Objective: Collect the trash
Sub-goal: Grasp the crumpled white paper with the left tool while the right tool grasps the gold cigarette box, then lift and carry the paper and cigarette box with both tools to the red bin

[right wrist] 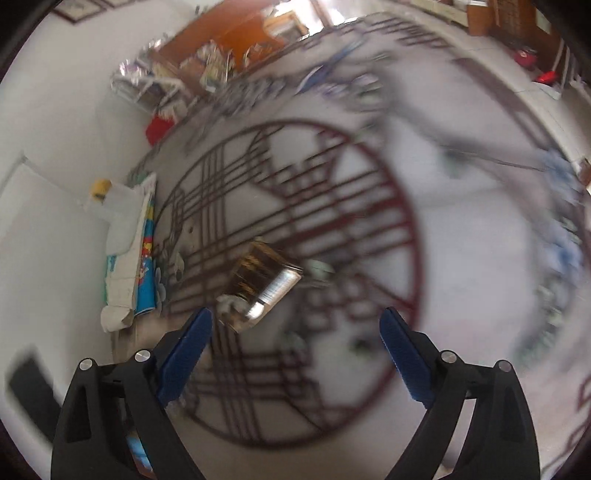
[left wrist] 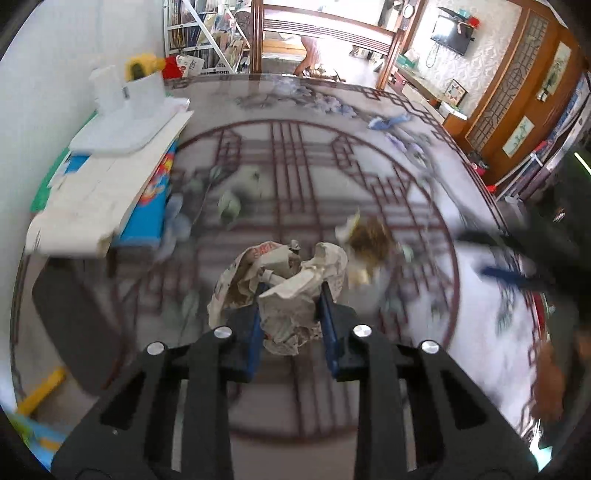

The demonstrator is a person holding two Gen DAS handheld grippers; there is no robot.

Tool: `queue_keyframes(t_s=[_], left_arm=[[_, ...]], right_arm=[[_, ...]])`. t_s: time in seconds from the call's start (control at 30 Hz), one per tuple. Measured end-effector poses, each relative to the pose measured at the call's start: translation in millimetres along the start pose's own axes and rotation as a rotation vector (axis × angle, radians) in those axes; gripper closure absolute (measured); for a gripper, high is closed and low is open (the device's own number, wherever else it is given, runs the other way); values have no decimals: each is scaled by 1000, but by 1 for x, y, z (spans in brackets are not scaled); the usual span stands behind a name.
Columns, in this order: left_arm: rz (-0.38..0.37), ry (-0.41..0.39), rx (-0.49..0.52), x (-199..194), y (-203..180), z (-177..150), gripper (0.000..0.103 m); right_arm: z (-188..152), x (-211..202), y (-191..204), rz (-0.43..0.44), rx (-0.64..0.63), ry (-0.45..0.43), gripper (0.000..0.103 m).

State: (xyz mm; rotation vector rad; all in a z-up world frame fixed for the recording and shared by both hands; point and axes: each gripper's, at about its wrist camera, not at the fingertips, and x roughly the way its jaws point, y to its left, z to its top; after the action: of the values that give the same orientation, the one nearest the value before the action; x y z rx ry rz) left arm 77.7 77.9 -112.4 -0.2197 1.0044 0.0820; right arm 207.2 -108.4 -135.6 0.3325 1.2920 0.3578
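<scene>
Table top: a glossy table (left wrist: 369, 122) printed with a dark red lattice inside a large ring, and blue-grey flowers and birds along its far edge; both views are blurred.
Left edge of the table: a stack of boxes (left wrist: 110, 192), white on top with a blue printed side, lies against the white wall (left wrist: 44, 92); white foam pieces and a yellow object (left wrist: 138, 66) sit on its far end.
Left gripper (left wrist: 291, 295): jaws clenched on a crumpled paper wad (left wrist: 284, 291), cream with faint red print, bulging out past both blue pads near the middle of the ring.
Other trash: a brown and gold wrapper (left wrist: 369, 236) lies on the table just beyond and to the right of the wad; in the right wrist view it reads as a gold and silver foil packet (right wrist: 266, 284), just ahead of the left-hand finger.
Right gripper (right wrist: 295, 347): jaws spread wide with nothing between the blue pads, over the lattice.
Room beyond the far edge: a wooden chair back (left wrist: 325, 33), a rack of books and papers (left wrist: 203, 37), a small wall-mounted screen (left wrist: 452, 37), and brown wooden doors with lattice panels (left wrist: 517, 92).
Near left corner: a dark flat object (left wrist: 74, 325) and a yellow strip (left wrist: 40, 395), too blurred to identify.
</scene>
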Motion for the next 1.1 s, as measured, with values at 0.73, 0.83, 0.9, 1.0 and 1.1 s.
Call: queue_keyframes(t_s=[0.73, 0.83, 0.9, 1.0, 1.1], left_arm=[[-37, 97, -133, -1, 40, -54, 74], [-41, 77, -137, -5, 39, -51, 74], [-44, 64, -133, -8, 36, -48, 74], [-51, 49, -125, -10, 30, -43, 74], [-64, 32, -109, -14, 20, -36, 74]], right_arm=[[3, 76, 61, -189, -228, 17, 54], [-3, 47, 55, -115, -266, -33, 54], [-10, 28, 51, -102, -303, -58, 54], [-26, 4, 49, -87, -345, -74, 54], [-47, -25, 40, -75, -351, -109, 53]])
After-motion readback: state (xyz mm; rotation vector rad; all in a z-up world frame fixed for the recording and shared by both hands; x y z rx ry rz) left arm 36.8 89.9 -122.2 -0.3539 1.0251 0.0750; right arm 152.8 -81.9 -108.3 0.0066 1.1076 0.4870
